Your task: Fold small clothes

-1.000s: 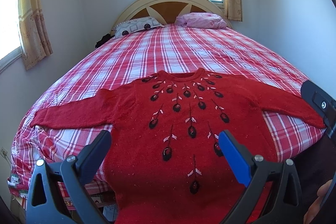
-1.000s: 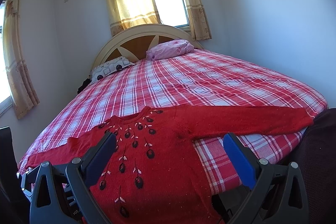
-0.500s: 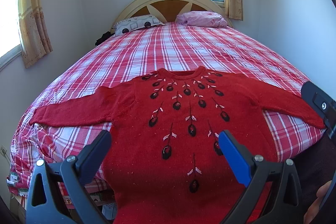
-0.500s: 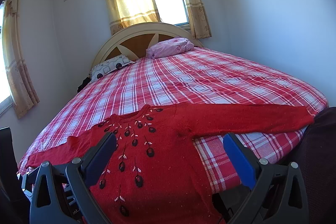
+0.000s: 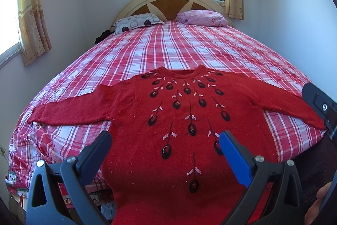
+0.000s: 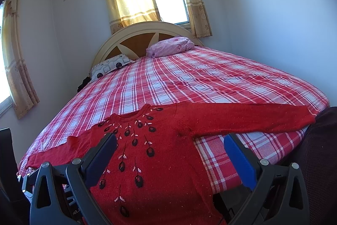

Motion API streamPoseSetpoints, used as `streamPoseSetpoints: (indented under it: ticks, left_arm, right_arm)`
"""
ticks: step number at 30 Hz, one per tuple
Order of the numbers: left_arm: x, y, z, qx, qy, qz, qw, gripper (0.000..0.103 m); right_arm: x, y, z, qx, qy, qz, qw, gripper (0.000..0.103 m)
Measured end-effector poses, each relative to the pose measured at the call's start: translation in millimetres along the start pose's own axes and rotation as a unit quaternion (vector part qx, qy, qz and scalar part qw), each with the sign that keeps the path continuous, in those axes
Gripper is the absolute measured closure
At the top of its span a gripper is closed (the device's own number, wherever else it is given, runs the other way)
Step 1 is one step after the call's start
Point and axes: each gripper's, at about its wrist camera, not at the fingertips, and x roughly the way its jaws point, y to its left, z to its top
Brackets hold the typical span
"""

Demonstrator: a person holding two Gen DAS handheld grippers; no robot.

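Red sweater (image 5: 183, 119) spread flat, front up, across the near end of the bed (image 5: 189, 50), filling the lower middle of the left wrist view; neckline toward the headboard, hem hanging over the near edge and out of the bottom of the frame. Black and white embroidered sprigs fanning down from the collar. Both sleeves stretched straight out sideways, one reaching the left of the frame, the other (image 6: 242, 117) running to the right edge of the mattress in the right wrist view. No fold made yet, so judged to be the very start: garment laid out, first fold still to come. Left hand-held gripper (image 5: 164, 144) hovering above the lower body of the sweater, fingers wide apart, clamped on nothing. Right hand-held gripper (image 6: 170, 144) likewise spread and empty, poised over the sweater's right flank and the plaid sheet beside it. Likely next: dropping to a sleeve cuff or shoulder, pinching only the knit and not the sheet beneath, then carrying the sleeve in across the chest. Farther off, two pillows (image 5: 137, 22) against the headboard and curtained windows behind.
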Motion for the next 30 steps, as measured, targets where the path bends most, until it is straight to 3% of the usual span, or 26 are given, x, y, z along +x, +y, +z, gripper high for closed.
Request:
streamPoseSetpoints:
  ticks: [30]
  left_arm:
    - [14.5,-1.7,-1.4,-0.001,0.022,-0.004,0.9998,0.000]
  right_arm:
    - [14.8,-3.3,-4.5,0.000,0.018,-0.009,1.000,0.001]
